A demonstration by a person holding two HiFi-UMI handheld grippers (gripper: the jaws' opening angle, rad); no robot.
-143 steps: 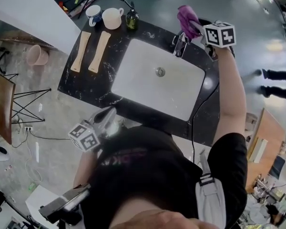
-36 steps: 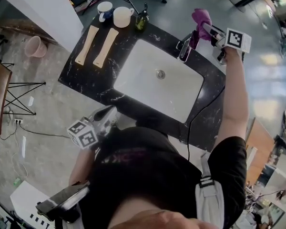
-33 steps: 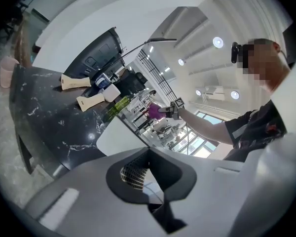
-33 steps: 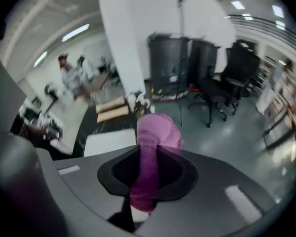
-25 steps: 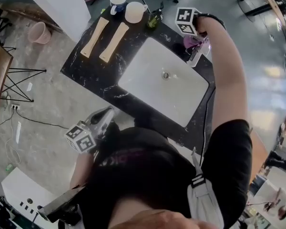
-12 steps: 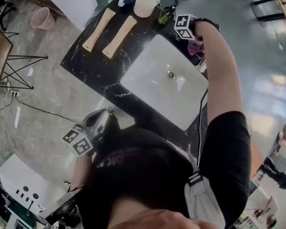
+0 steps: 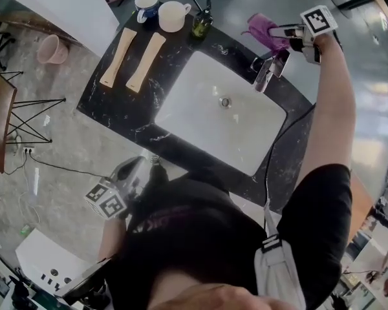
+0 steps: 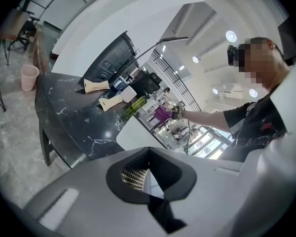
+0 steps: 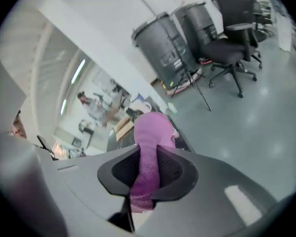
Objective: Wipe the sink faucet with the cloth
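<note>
The chrome faucet (image 7: 265, 73) stands at the back rim of the white sink (image 7: 200, 118) in a black marble counter. My right gripper (image 7: 286, 33) is up behind the faucet, shut on the purple cloth (image 7: 261, 29), which hangs in the air clear of the faucet. In the right gripper view the cloth (image 9: 151, 131) is pinched between the jaws of that gripper (image 9: 147, 168) and bulges out past them. My left gripper (image 7: 134, 172) is held low by the person's body, off the counter. Its jaws look shut with nothing in them (image 8: 147, 174). The left gripper view shows the cloth (image 8: 162, 114) far off.
Two wooden pieces (image 7: 111, 57) (image 7: 146, 61), two cups (image 7: 146, 5) (image 7: 173, 15) and a green bottle (image 7: 201, 23) sit at the counter's far left. A black cable (image 7: 279, 146) crosses the counter's right side. A pink bin (image 7: 49, 49) stands on the floor. An office chair (image 9: 233, 44) and grey bins (image 9: 164, 44) are behind.
My right gripper, which was down over the faucet with the cloth half a second ago, has lifted up and back to the right, carrying the cloth off it. The left gripper has barely moved.
</note>
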